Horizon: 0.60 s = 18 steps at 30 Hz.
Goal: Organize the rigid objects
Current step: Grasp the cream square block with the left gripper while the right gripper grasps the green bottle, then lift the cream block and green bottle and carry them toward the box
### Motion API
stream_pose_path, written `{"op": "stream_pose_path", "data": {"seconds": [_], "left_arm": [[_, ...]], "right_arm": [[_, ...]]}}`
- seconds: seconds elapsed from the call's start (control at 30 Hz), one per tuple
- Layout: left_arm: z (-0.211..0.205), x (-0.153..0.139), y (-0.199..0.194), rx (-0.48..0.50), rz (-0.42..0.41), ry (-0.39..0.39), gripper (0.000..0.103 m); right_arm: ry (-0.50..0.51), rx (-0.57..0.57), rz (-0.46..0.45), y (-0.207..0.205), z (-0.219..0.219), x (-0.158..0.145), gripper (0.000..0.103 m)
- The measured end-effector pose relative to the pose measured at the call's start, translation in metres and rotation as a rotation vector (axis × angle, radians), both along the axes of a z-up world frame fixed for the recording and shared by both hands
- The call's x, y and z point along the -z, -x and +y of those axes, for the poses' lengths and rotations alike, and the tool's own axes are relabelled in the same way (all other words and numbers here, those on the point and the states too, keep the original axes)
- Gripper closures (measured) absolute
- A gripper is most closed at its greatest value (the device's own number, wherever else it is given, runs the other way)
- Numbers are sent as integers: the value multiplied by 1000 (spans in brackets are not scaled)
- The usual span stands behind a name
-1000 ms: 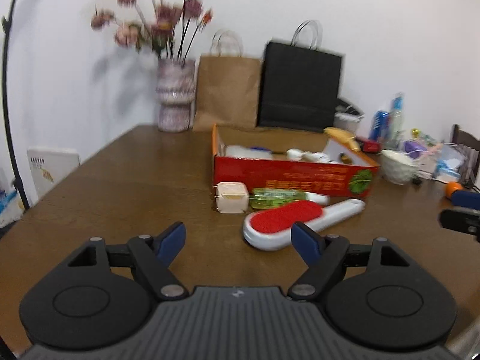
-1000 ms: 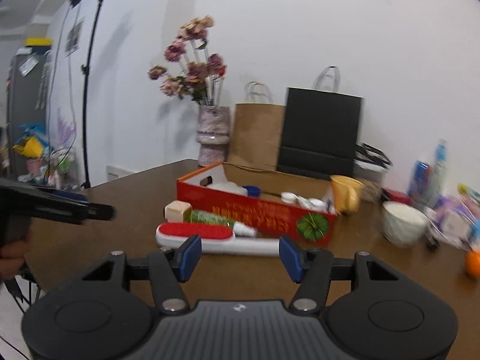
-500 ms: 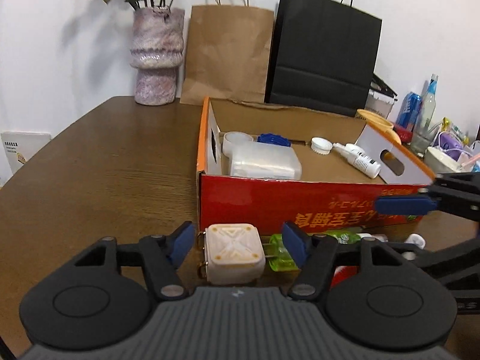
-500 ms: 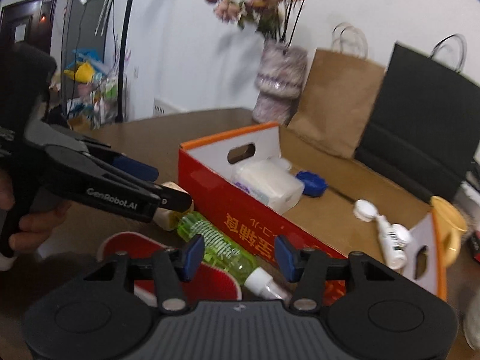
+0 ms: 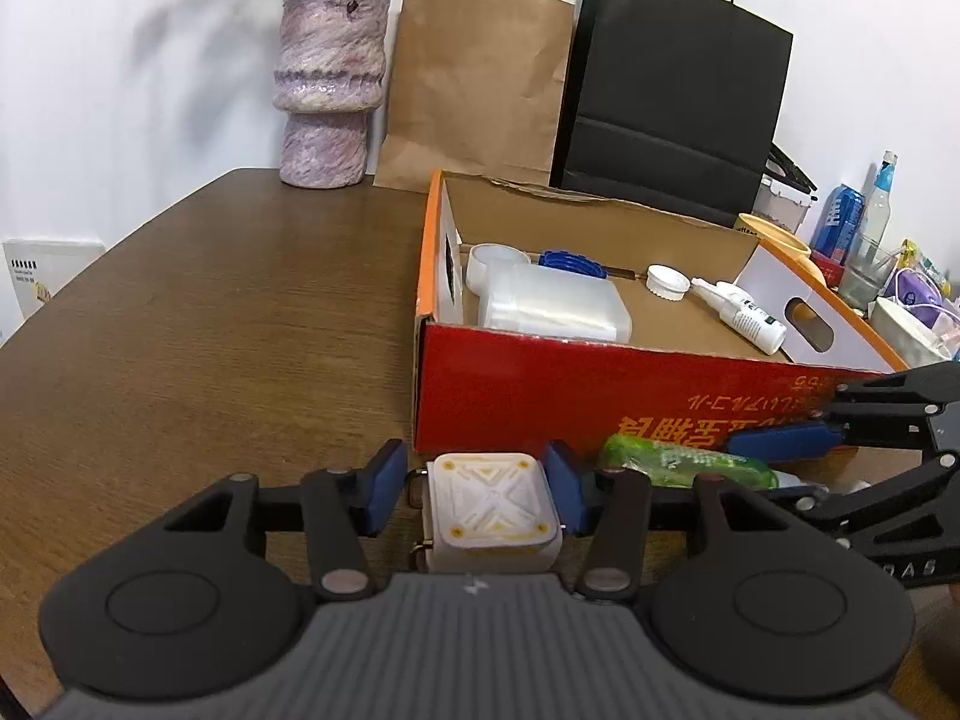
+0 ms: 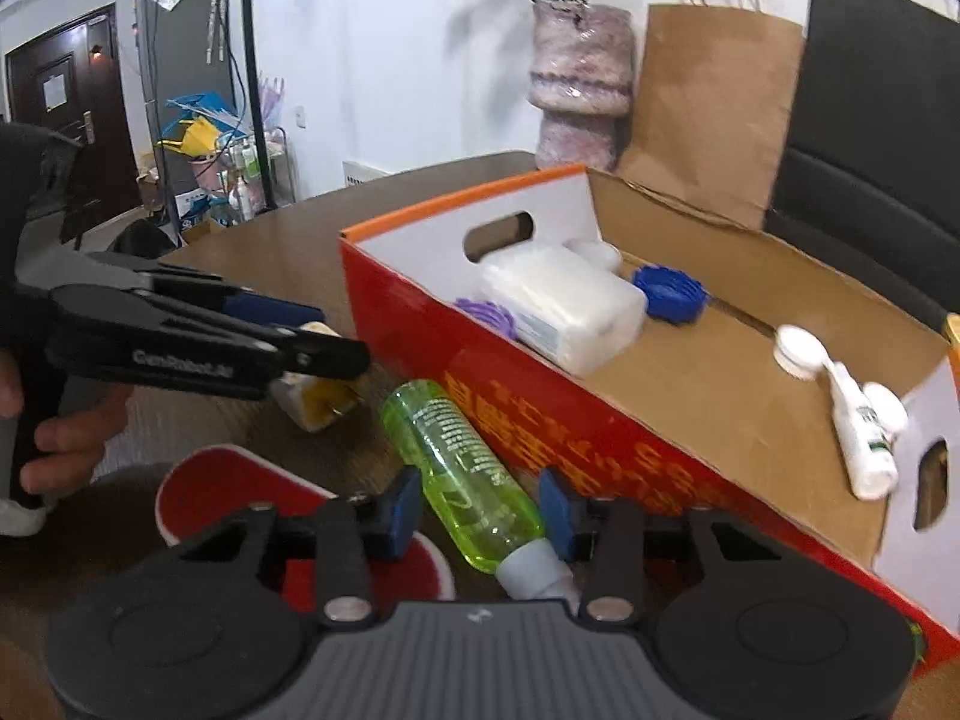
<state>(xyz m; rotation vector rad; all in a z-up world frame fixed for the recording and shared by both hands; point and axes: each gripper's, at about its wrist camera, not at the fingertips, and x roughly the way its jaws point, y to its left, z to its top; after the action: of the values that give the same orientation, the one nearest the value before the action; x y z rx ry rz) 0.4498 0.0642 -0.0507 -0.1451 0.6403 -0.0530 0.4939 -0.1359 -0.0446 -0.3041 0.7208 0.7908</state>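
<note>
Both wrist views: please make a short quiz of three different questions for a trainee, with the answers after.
1. True or false: the white cube lies inside the red box.
2. Which thing sits between the fingers of the right gripper? A) the green bottle B) the blue cap C) the red brush
3. Fill in: the left gripper has its pads on either side of the white ____.

Key
1. False: it stands on the table, in front of the box.
2. A; the pads flank the bottle, with a gap showing.
3. cube
</note>
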Motion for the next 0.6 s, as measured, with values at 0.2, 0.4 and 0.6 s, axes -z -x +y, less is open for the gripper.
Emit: {"op": "stream_pose_path", "data": {"seconds": [0.2,0.4,0.6], "left_arm": [[-6,6,5,-14,2,-1,48],[-10,5,11,8,-1,-28,52],[-20,-19,48,-36,-123,-104,52]], "right_arm": [[3,-9,44,-7,8,11,62],[18,5,-2,8,15,9,66],[-17,107,-86,44,-2,-14,72]]}}
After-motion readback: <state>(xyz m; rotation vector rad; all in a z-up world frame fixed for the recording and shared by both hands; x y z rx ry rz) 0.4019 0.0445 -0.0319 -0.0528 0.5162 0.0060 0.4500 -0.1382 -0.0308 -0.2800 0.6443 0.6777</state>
